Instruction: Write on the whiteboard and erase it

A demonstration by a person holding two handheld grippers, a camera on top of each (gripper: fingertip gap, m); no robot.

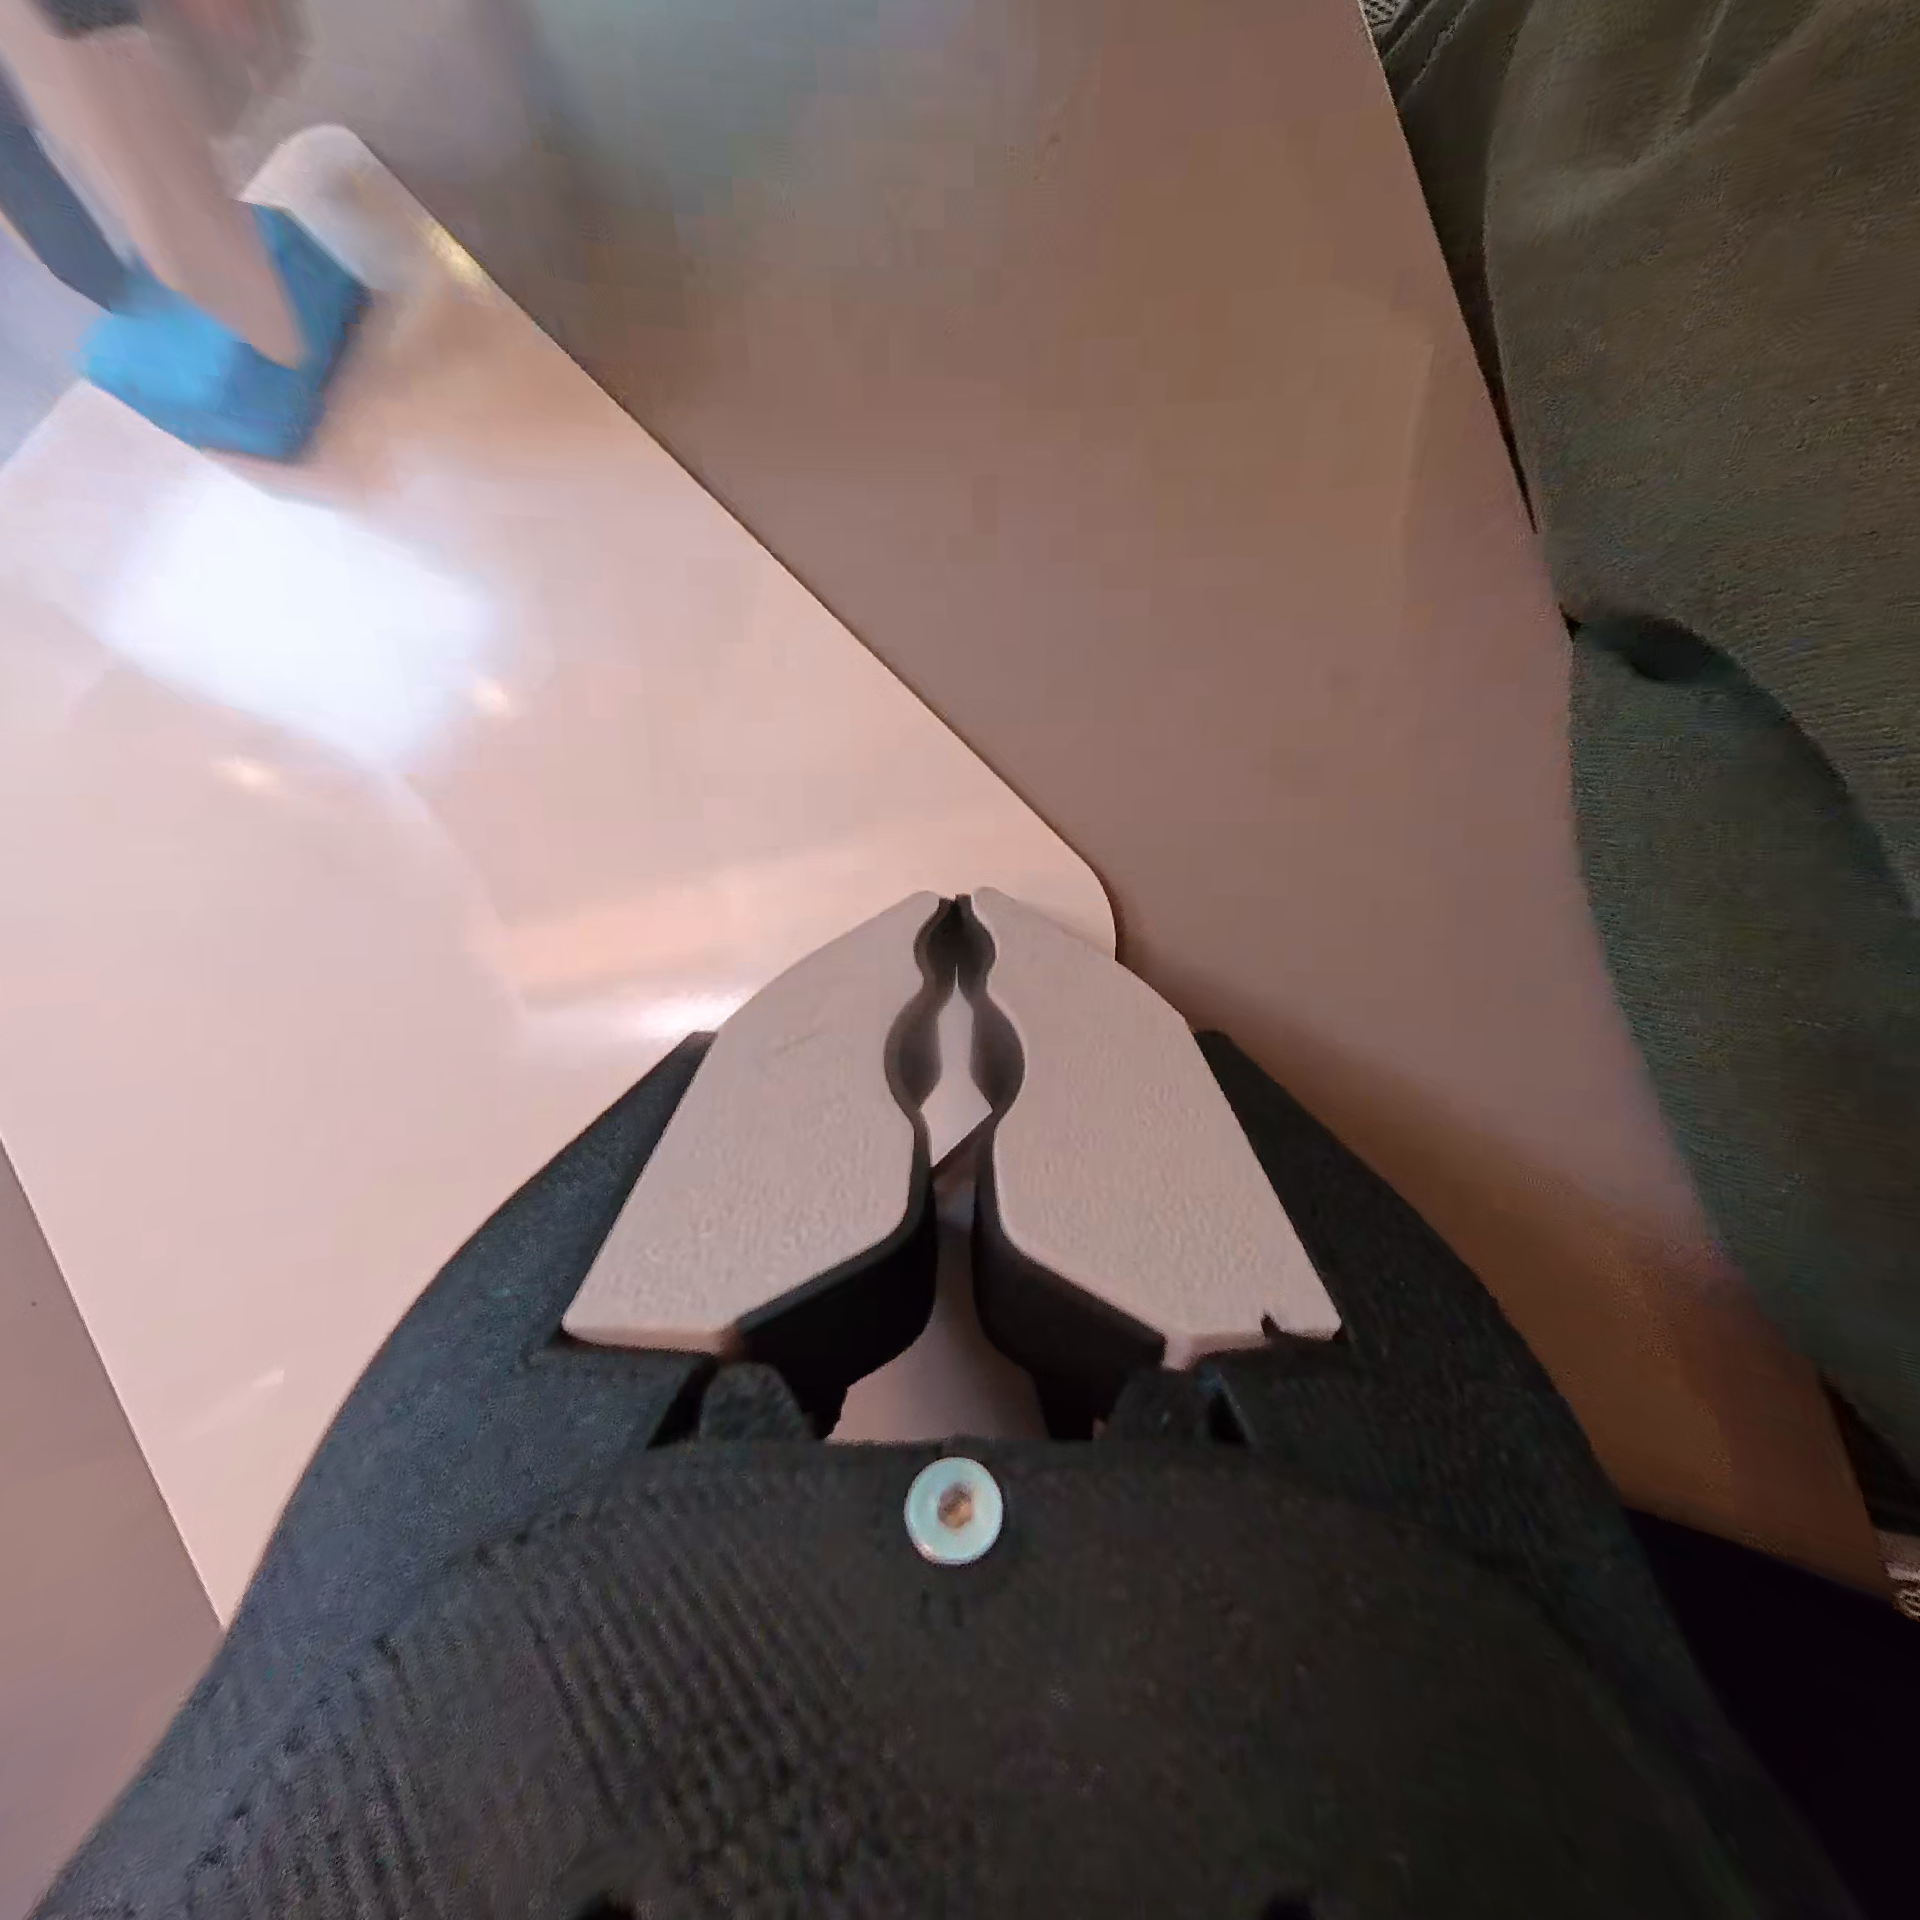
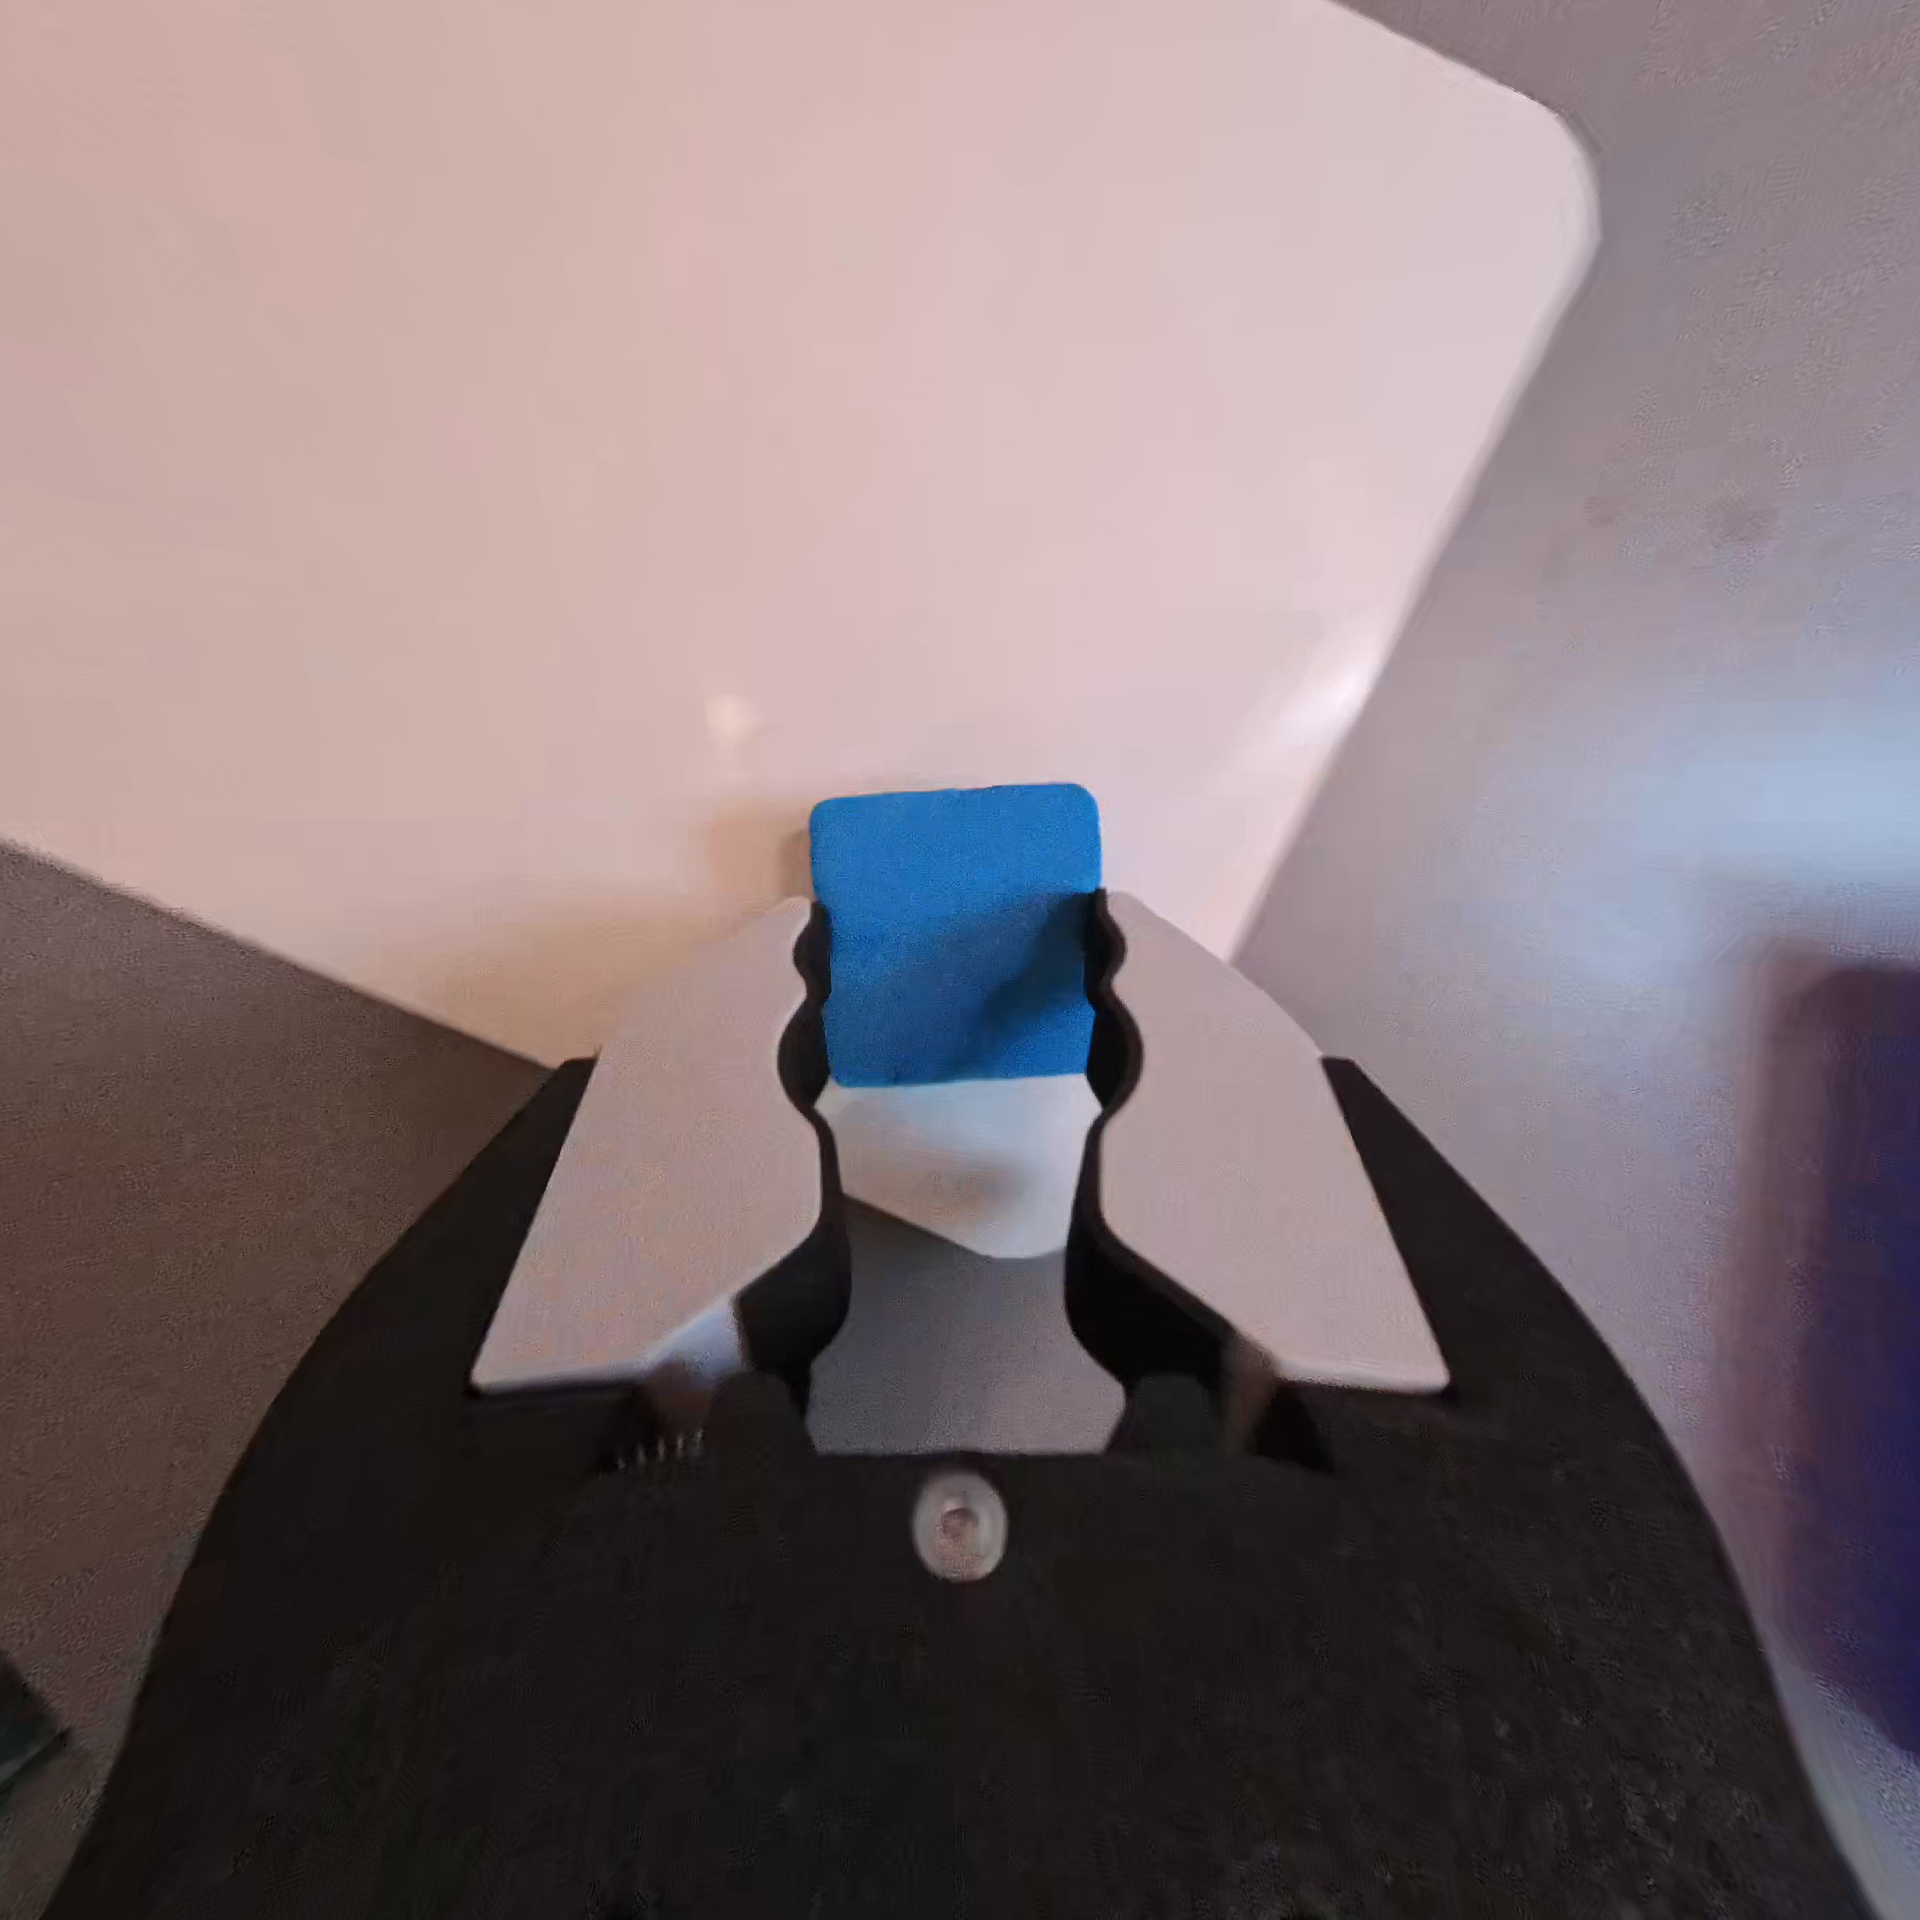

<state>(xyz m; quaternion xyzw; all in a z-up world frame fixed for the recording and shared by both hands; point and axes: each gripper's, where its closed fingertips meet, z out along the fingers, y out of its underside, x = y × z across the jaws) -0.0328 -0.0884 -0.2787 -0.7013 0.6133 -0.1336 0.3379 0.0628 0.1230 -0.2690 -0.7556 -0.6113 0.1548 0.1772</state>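
Note:
My right gripper [image 2: 954,914] is shut on a blue eraser [image 2: 951,935], with both pads against its sides, and presses it flat on the whiteboard [image 2: 623,468]. In the left wrist view the same eraser [image 1: 223,358] shows at the board's far corner, blurred, under the right gripper's fingers [image 1: 218,208]. My left gripper [image 1: 958,906] is shut with nothing between its tips and rests on the near rounded corner of the whiteboard [image 1: 416,779]. I see no marks on the board's surface.
The board lies on a beige table [image 1: 1143,520]. A person's olive-green clothing [image 1: 1714,520] is at the right edge of the left wrist view. A dark purple blurred object [image 2: 1860,1299] stands at the right of the right wrist view.

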